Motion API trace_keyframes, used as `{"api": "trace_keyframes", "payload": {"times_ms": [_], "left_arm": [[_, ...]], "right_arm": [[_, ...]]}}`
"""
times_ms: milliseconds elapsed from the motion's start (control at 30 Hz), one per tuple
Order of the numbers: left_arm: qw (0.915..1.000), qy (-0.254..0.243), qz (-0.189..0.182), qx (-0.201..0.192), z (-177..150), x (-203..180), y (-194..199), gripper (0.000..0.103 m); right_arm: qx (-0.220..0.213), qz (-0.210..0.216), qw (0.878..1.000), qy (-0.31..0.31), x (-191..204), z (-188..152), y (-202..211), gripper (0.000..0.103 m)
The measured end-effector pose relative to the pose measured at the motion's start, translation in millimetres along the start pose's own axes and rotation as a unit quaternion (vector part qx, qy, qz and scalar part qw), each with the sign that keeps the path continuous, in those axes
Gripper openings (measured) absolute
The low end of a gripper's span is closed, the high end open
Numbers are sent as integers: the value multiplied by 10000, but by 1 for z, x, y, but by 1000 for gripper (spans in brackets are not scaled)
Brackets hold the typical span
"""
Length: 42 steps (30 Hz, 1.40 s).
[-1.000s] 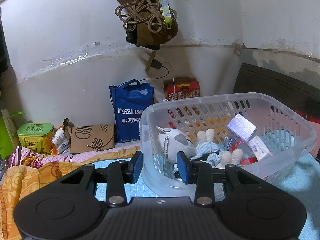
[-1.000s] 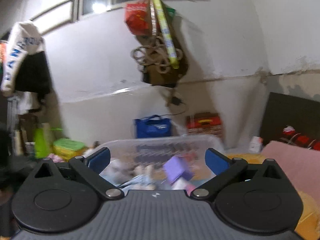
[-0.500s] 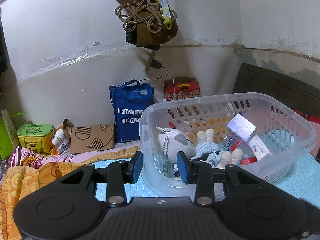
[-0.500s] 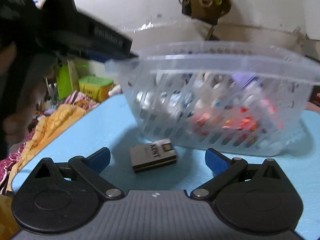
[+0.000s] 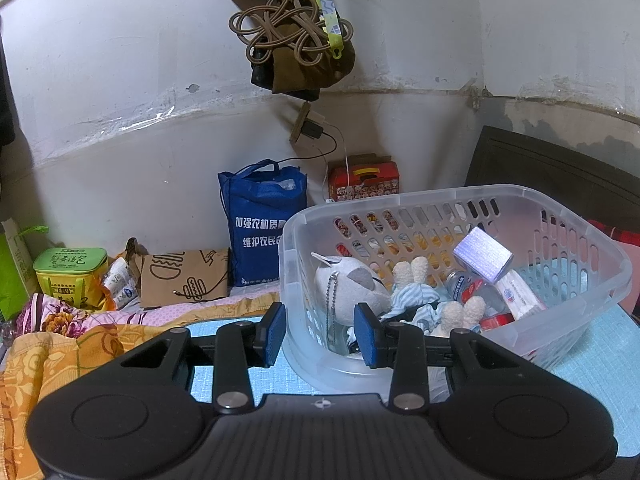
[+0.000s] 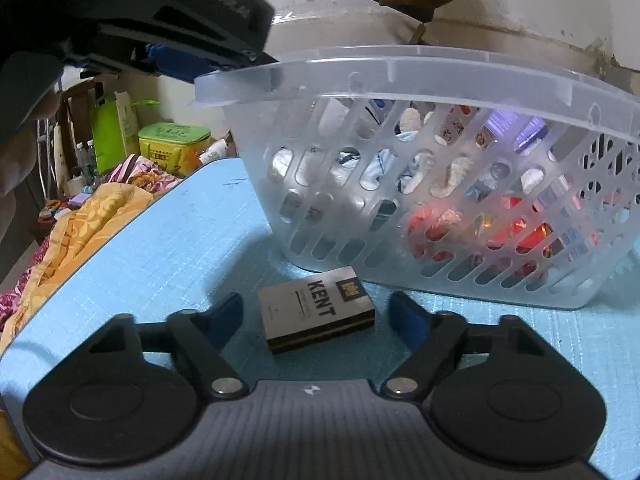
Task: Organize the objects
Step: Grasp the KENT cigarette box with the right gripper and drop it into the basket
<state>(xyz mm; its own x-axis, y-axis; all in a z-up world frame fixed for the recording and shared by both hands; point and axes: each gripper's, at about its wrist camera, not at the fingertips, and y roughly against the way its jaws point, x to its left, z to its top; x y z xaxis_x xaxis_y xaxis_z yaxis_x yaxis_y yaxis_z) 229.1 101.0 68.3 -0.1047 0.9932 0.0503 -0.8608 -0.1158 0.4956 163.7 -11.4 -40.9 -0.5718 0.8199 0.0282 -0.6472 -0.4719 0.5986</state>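
A: Pack (image 6: 316,312) first: where is it?

B: Flat on the blue table (image 6: 160,252), label up, "KENT" readable, just in front of the basket (image 6: 400,68). It lies askew, and whether it touches the basket wall I cannot tell.

A: And the right claw (image 6: 316,314)?

B: Down at the table, one finger on each side of the pack. Its jaws are closing, but a gap shows on both sides; the blue pads (image 6: 412,318) do not press the pack.

A: The left claw (image 5: 320,334)?

B: It pinches the basket's near wall. One pad sits outside the wall, the other inside, close together. In the right view the left tool shows as a dark mass at the basket's rim, top left.

A: What is in the basket?

B: A grey plush (image 5: 352,284) with a bead chain, a striped cloth (image 5: 412,298), white fuzzy pieces (image 5: 410,270), a pale purple box (image 5: 482,254), a white carton (image 5: 520,294) with a red stripe, a small bottle (image 5: 470,284), something red and shiny low down.

A: Around the table?

B: An orange patterned blanket (image 5: 48,360) on the left. Behind it a green tin (image 5: 70,270), a brown paper bag (image 5: 184,278), a blue tote (image 5: 262,220) with white characters and a red box (image 5: 364,182) by the wall. A knotted cord (image 5: 288,24) and a dark pouch hang above. A dark board (image 5: 560,176) leans on the right.
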Motion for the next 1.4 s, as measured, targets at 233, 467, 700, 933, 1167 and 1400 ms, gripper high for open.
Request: {"api": "trace_keyframes", "payload": {"times_ms": [233,467,700,933,1167,1400], "left_arm": [[10000,-8,4,-4,-1,-2,0,41],[10000,-12,5,-9,-1,-2,1,41],[10000,1,-24,-34,-2,-1,1,42],[10000,12,-33,-39,-2,1,0,42],[10000,13,-31,-40,-2,2,-1,42],[10000,9,-18,-48,-2,1,0,42]], "right_arm": [[-251,230,9984,-447,-16,-4,5,64],[-370,388,9965,-634,-23,-3,7,64],[-733,497,9927,-815,-39,-14,32,64],[-769,364,9914,-996,-63,-27,53,64],[-915,281,9897,-1068,-76,-41,76,64],[-1080,73,9887,-1040,-88,-49,97,64]]}}
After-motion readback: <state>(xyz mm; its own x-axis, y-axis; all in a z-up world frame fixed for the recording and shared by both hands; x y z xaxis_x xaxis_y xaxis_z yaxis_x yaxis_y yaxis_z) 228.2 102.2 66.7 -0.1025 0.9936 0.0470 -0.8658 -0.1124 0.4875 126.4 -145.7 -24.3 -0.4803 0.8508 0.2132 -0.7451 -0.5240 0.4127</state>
